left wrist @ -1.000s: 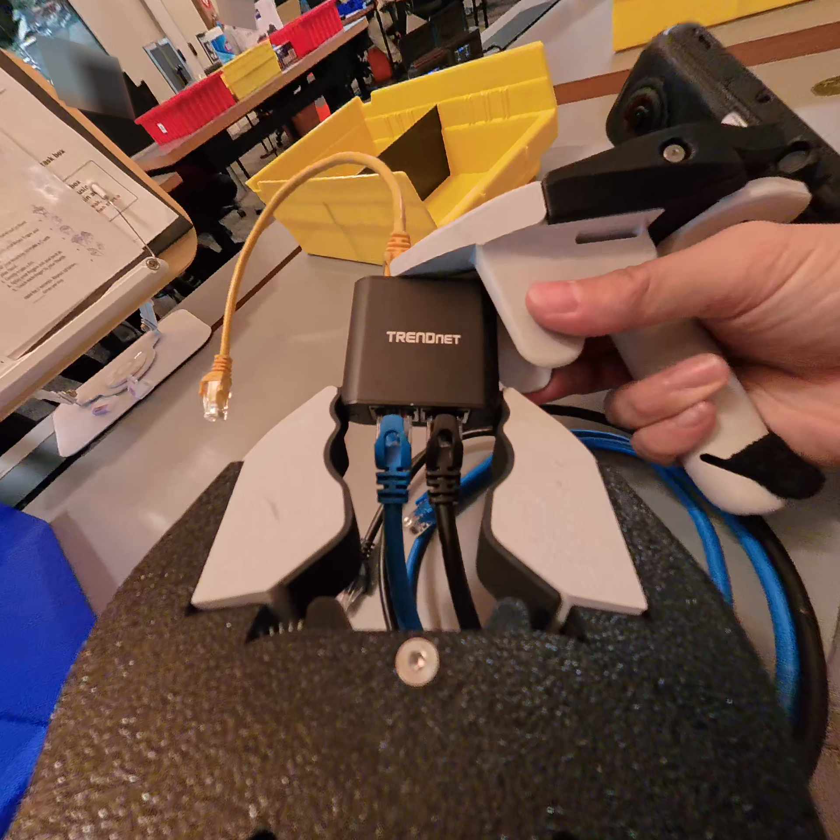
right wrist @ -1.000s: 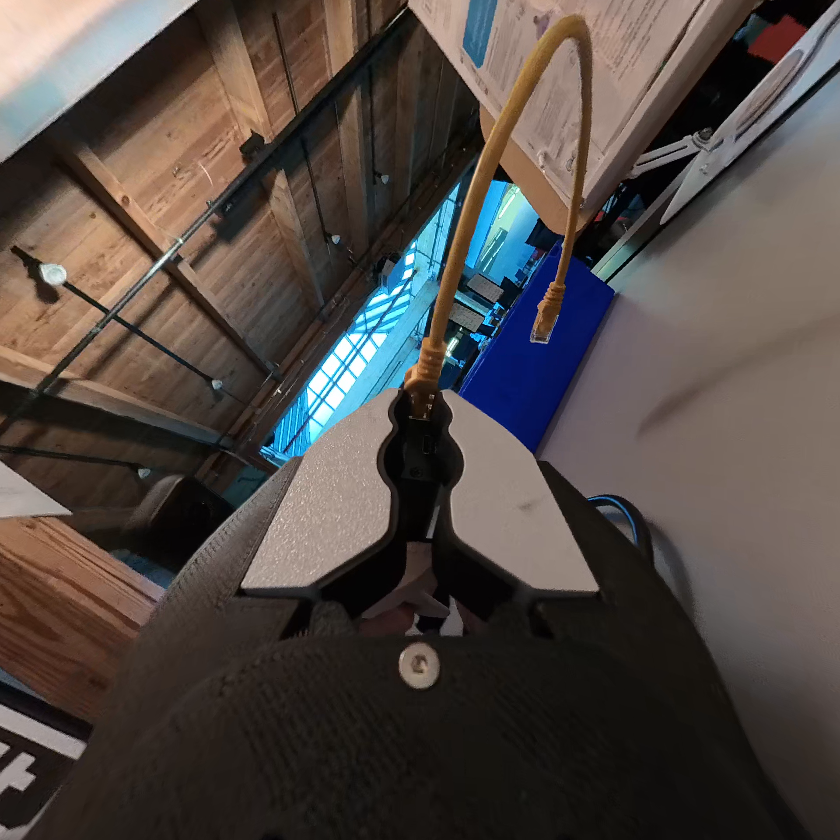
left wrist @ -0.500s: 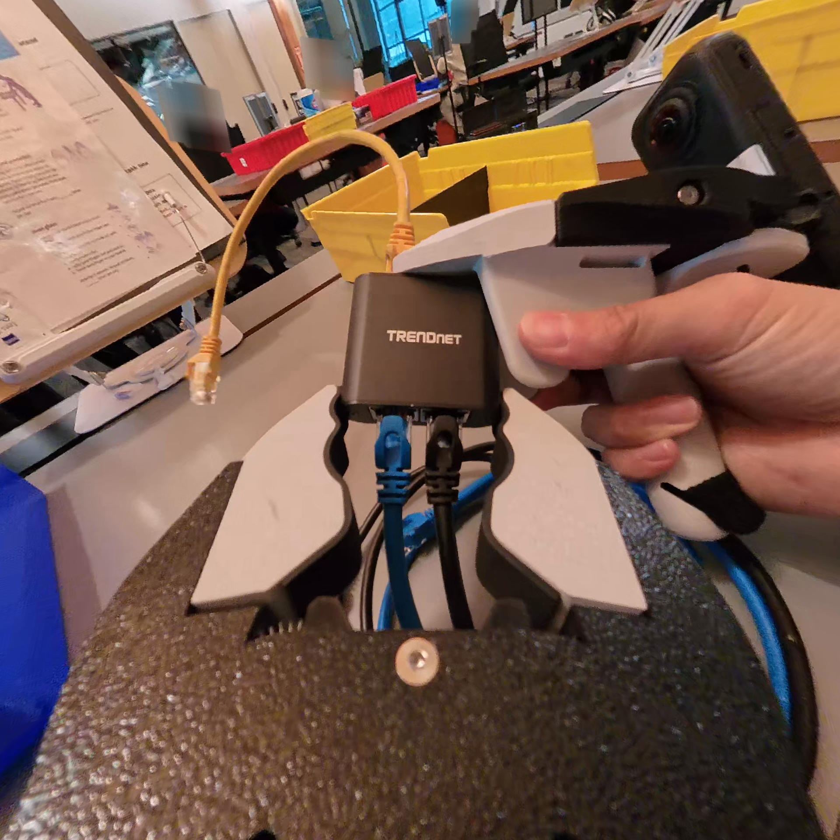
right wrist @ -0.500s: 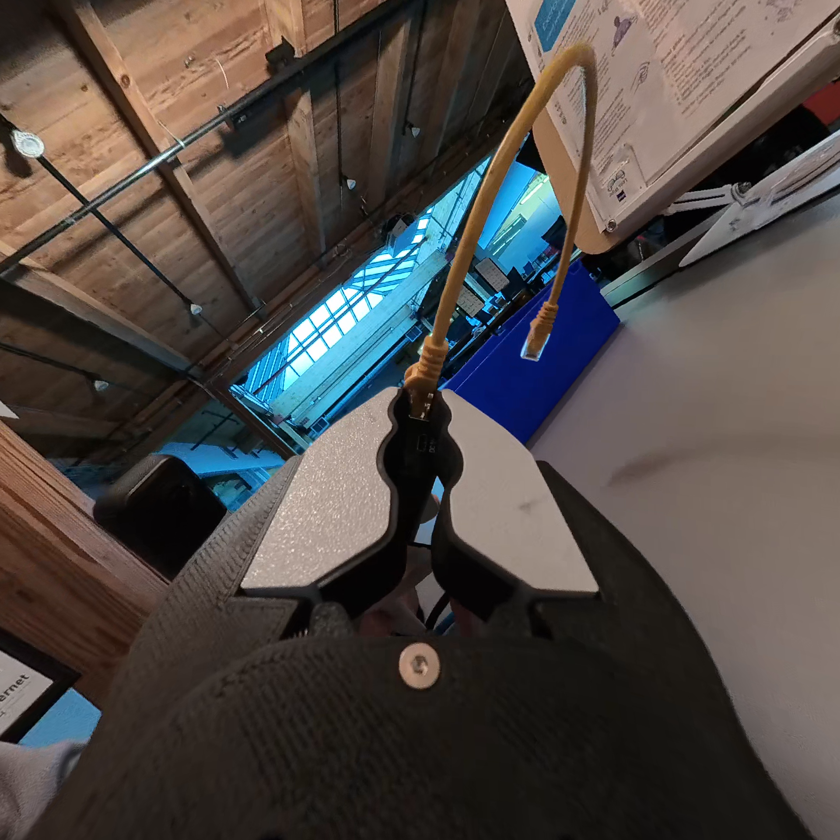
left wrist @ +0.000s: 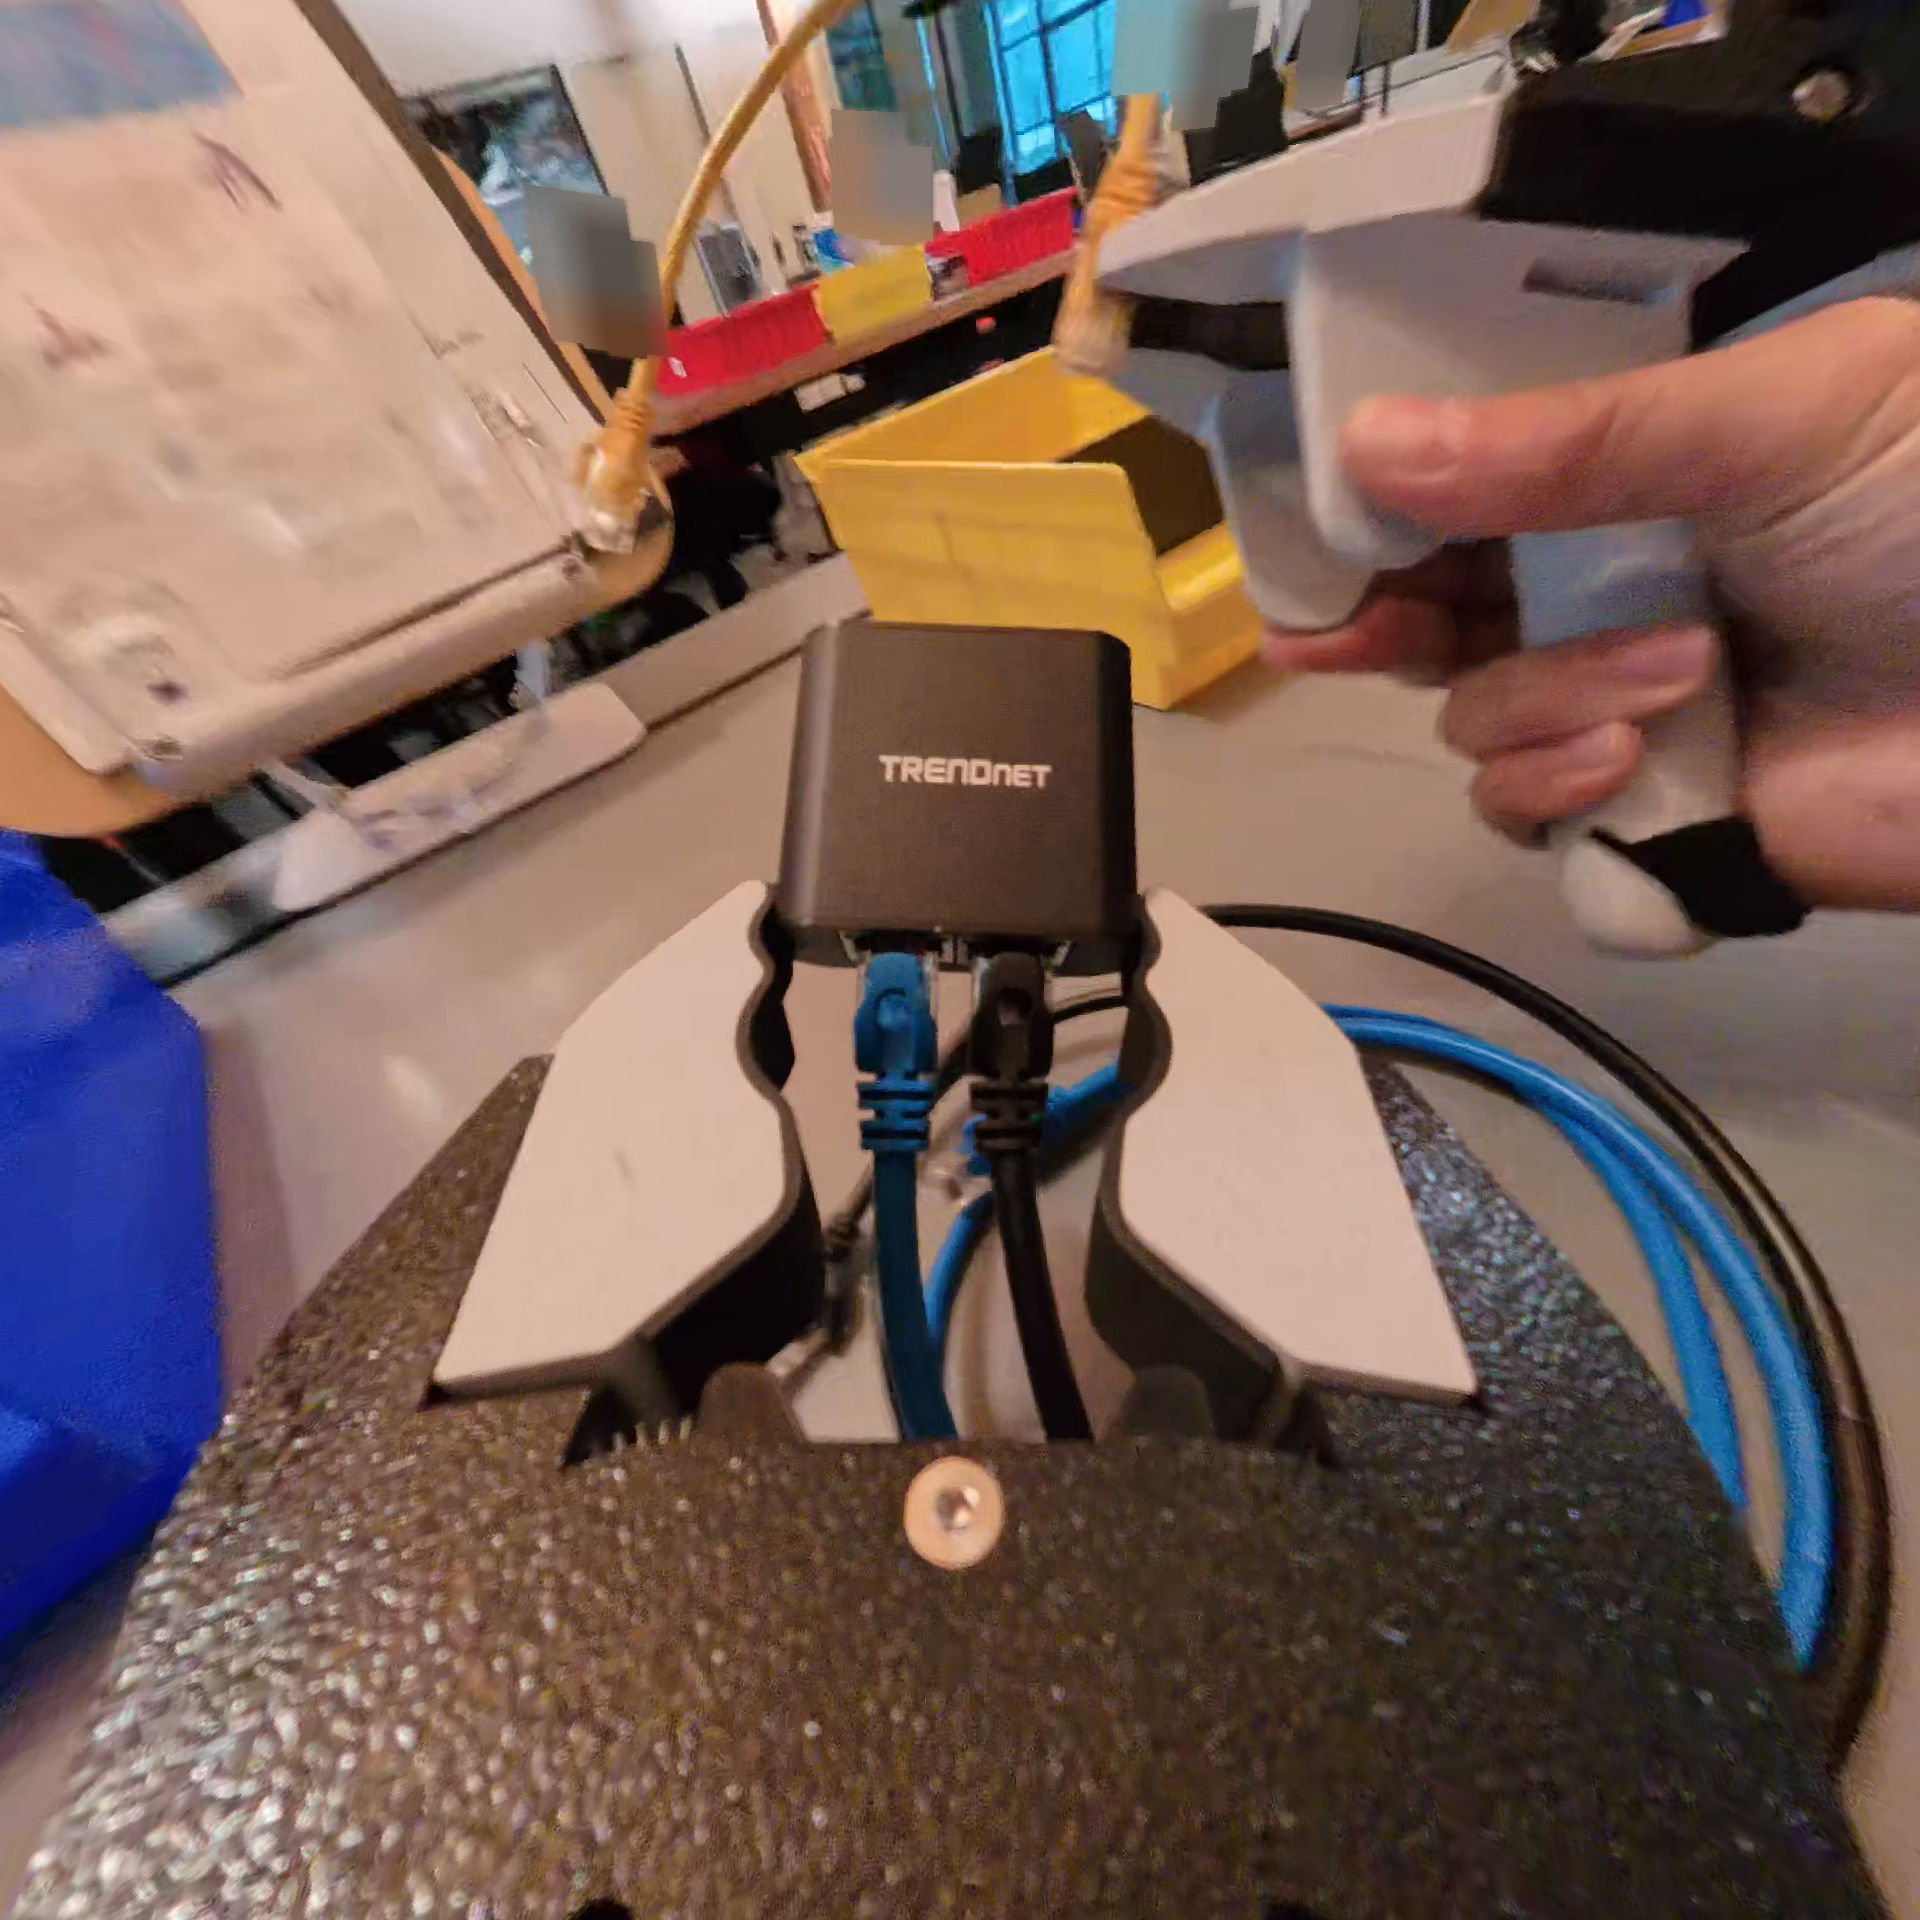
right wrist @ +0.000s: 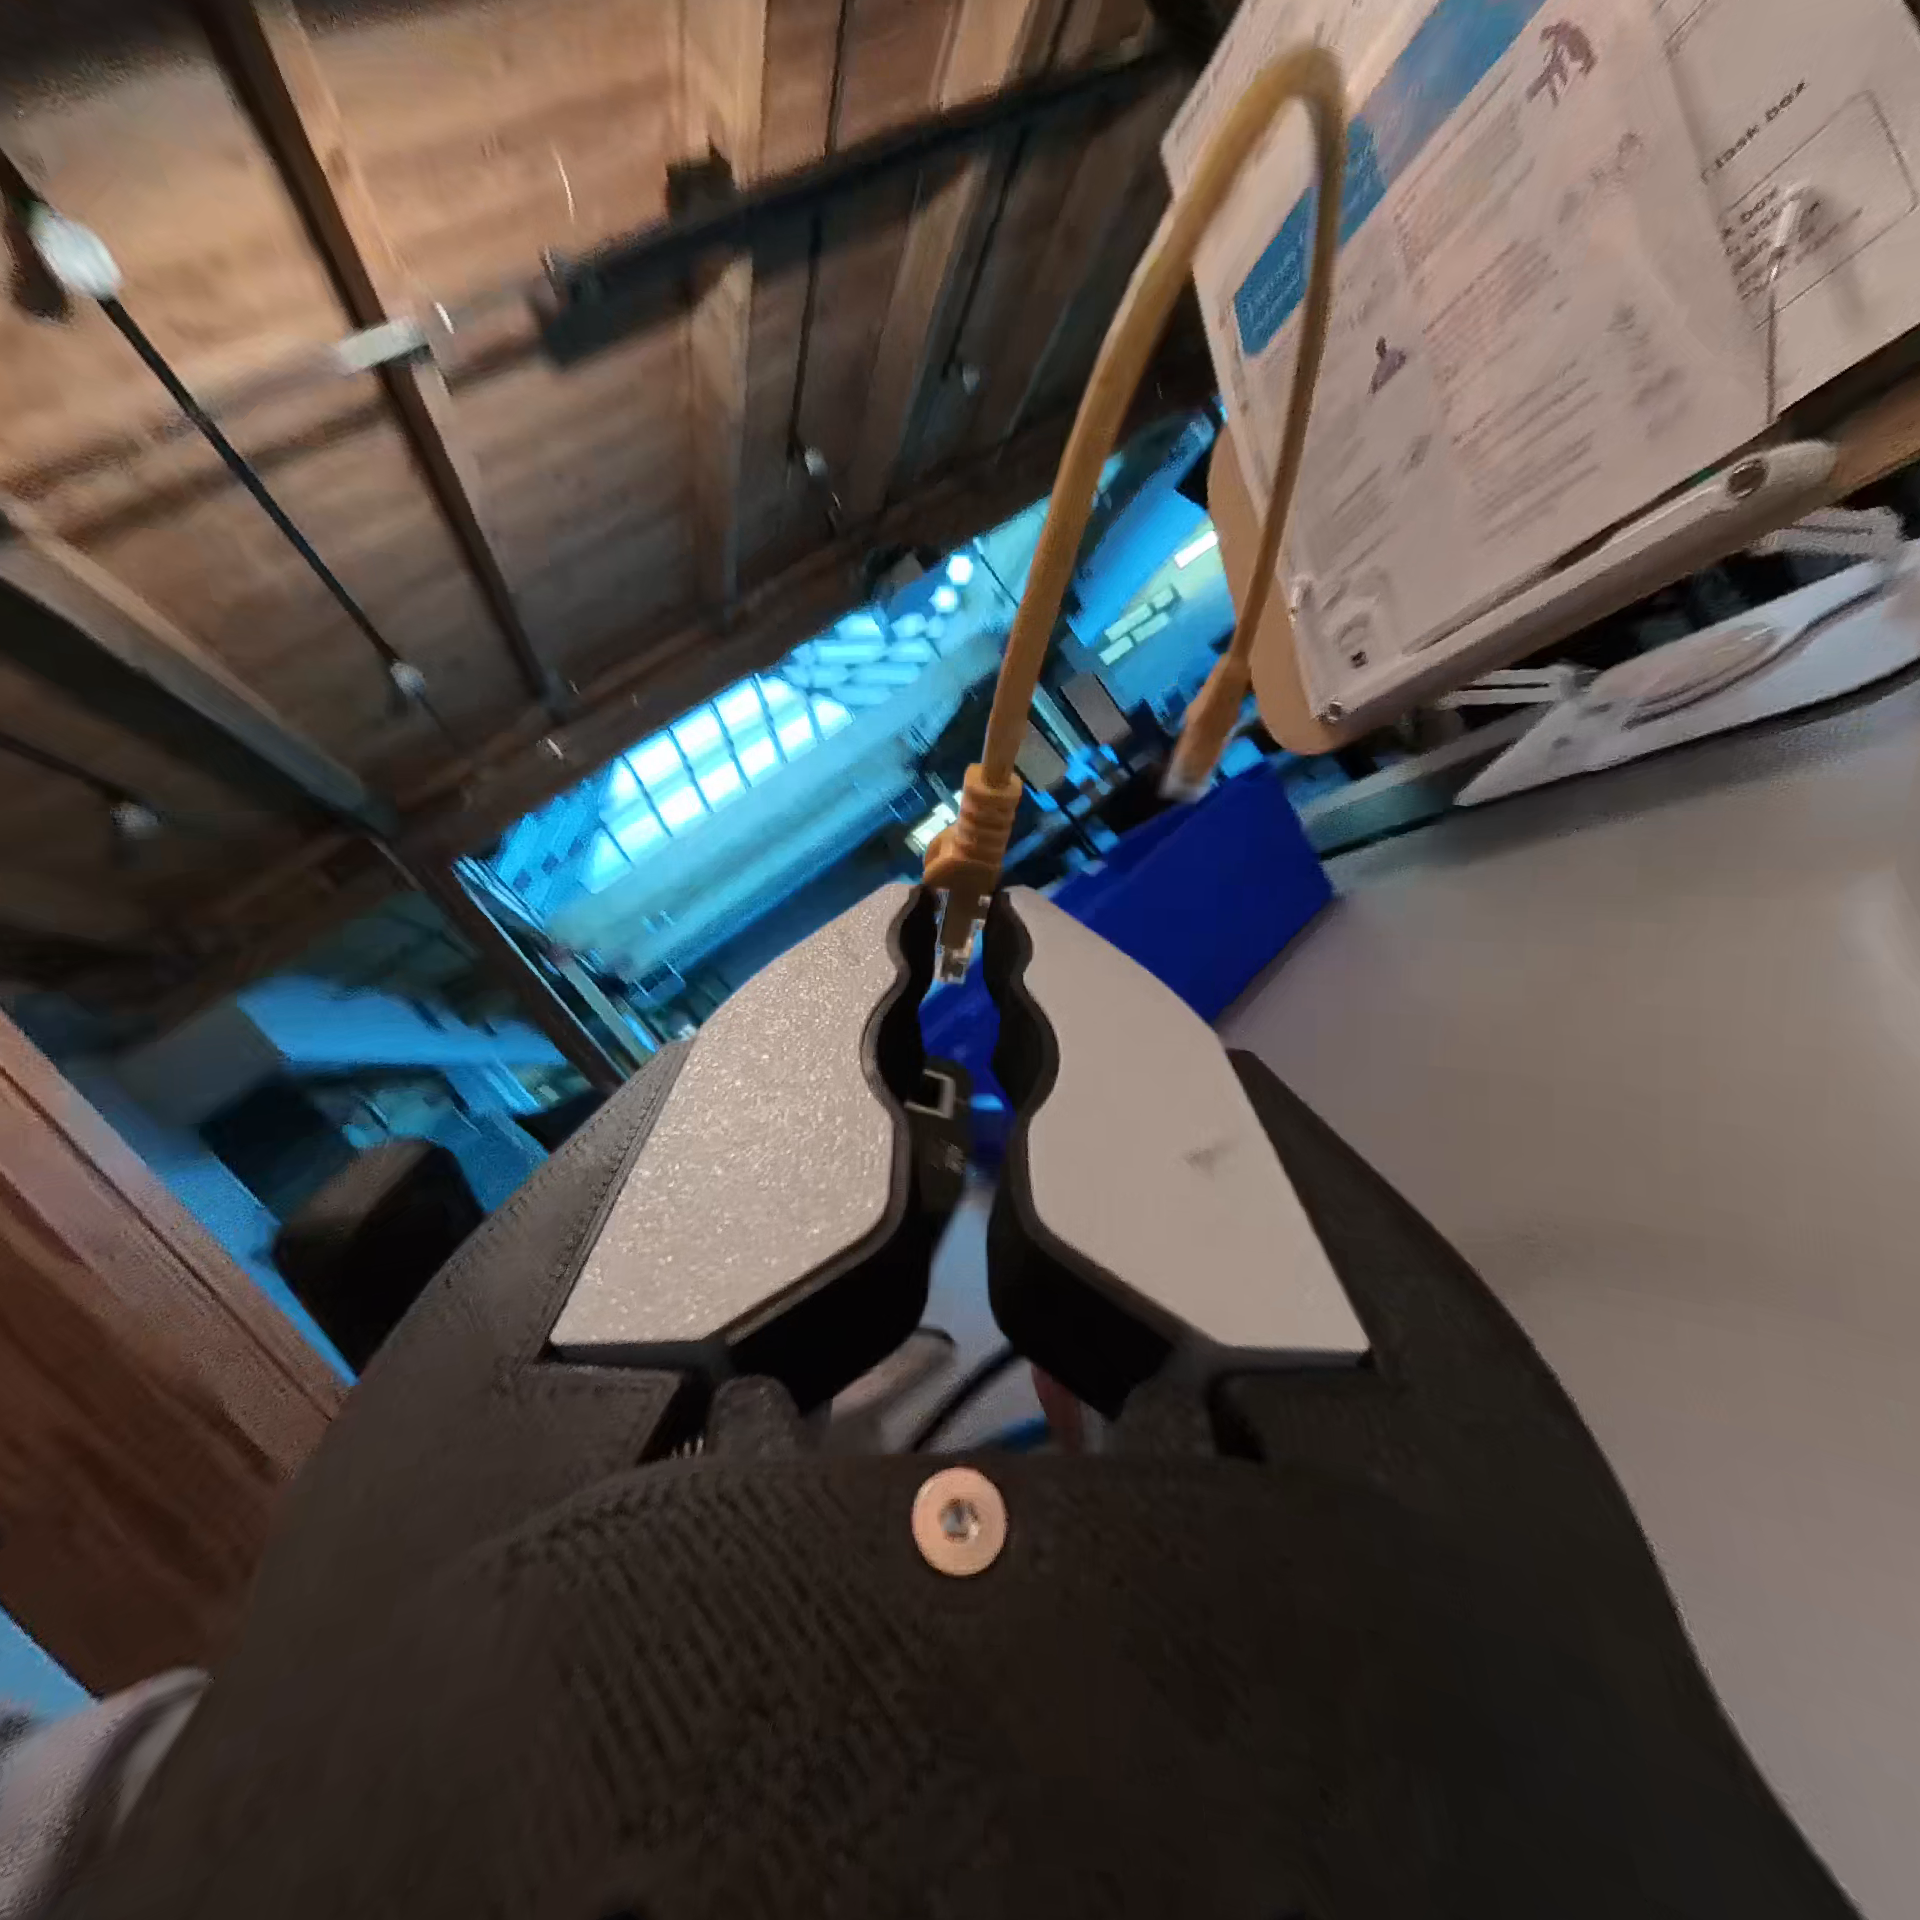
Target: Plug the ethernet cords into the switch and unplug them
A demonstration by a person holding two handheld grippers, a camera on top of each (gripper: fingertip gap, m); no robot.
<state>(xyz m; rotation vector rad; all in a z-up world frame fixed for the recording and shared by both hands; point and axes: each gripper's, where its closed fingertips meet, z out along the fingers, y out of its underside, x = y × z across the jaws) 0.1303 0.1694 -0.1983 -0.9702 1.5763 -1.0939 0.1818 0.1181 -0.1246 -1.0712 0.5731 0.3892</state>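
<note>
Switch [left wrist: 961, 774] in left tongs [left wrist: 958, 951], cords plugged

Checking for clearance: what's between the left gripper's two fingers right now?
In the left wrist view, the left gripper clamps the black boxy switch; plugged blue and black cords run between.

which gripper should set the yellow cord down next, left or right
Right. The right gripper already pinches the yellow cord by its plug, clear of the switch. The left gripper is occupied clamping the switch, with the blue cord and black cord plugged in.
</note>
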